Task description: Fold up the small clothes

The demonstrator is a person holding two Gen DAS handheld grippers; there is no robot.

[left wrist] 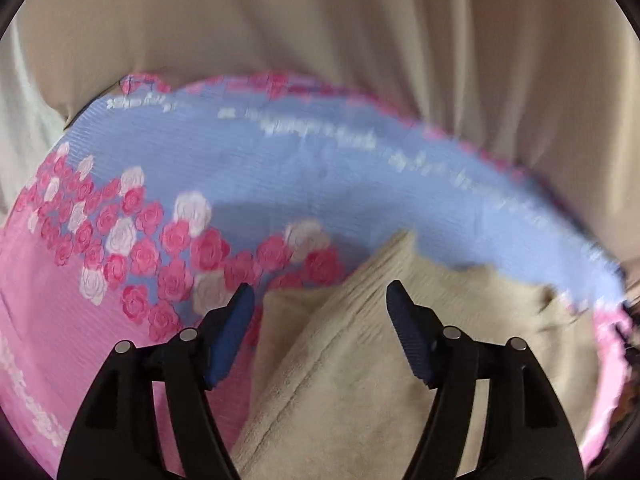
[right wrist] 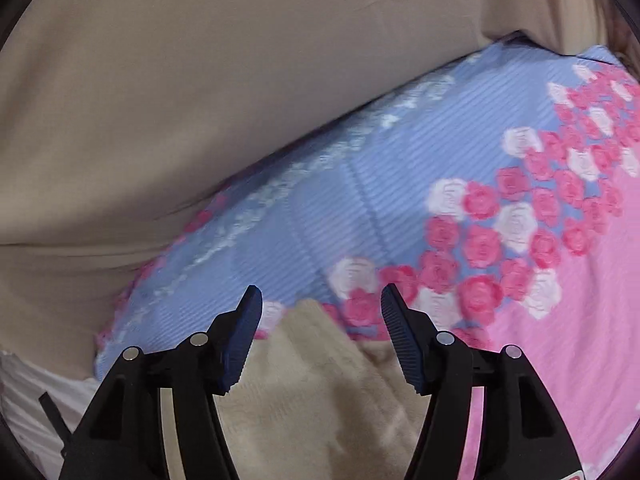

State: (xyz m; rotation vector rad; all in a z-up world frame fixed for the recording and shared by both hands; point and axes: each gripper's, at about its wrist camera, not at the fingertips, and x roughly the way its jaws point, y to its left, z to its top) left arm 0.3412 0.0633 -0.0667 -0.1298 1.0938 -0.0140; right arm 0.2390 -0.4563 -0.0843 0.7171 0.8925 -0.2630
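A small beige garment [left wrist: 344, 360] of soft ribbed fabric lies on a blue and pink rose-patterned cloth [left wrist: 280, 168]. In the left wrist view my left gripper [left wrist: 320, 296] is open, its blue pads either side of a raised corner of the garment, holding nothing. In the right wrist view the same beige garment [right wrist: 316, 392] lies between and below the fingers of my right gripper [right wrist: 322, 300], which is open and empty. The rose-patterned cloth [right wrist: 400, 184] spreads to the right there.
A beige curtain or sheet [left wrist: 320, 20] hangs behind the patterned cloth and fills the far side in both views [right wrist: 200, 60]. White fabric [right wrist: 36, 392] shows at the lower left of the right wrist view.
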